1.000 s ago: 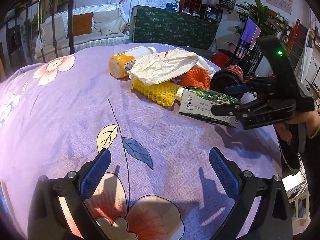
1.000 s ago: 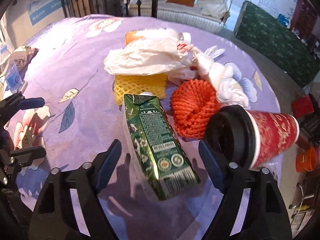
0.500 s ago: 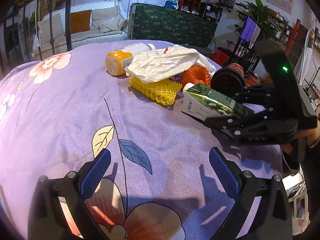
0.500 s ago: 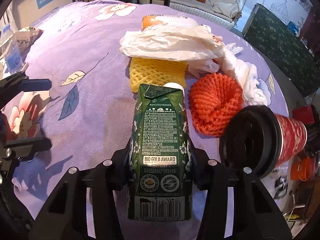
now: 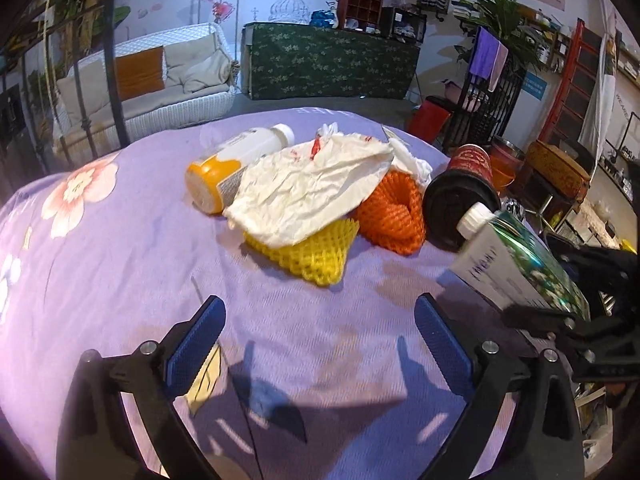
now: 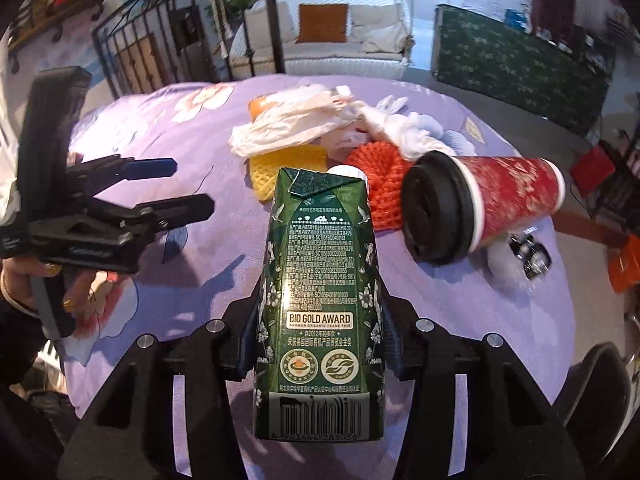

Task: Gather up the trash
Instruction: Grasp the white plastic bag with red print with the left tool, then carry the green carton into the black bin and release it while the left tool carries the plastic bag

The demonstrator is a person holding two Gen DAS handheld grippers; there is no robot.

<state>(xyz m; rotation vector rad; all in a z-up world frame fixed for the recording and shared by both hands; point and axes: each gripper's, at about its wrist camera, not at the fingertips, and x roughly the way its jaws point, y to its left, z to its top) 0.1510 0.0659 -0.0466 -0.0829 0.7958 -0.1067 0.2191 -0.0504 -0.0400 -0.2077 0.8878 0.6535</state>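
Note:
My right gripper [image 6: 320, 344] is shut on a green milk carton [image 6: 320, 288] and holds it lifted off the purple cloth; the carton also shows in the left wrist view [image 5: 516, 264]. My left gripper [image 5: 316, 344] is open and empty above the cloth, short of the trash pile; it shows at the left in the right wrist view [image 6: 176, 188]. The pile holds a yellow foam net [image 5: 308, 256], an orange foam net [image 5: 392, 216], crumpled white paper [image 5: 308, 188], an orange-and-white bottle [image 5: 232, 164] and a red paper cup with a black lid [image 5: 464, 188], lying on its side.
The round table has a purple floral cloth [image 5: 100, 264]. Its edge drops off at the right, where a red bin [image 5: 432, 120] and an orange bucket [image 5: 504, 168] stand on the floor. A white sofa [image 5: 160, 80] and a green cabinet [image 5: 328, 64] are beyond.
My right gripper has closed on the carton and lifted it off the cloth. My left gripper has moved closer to the pile.

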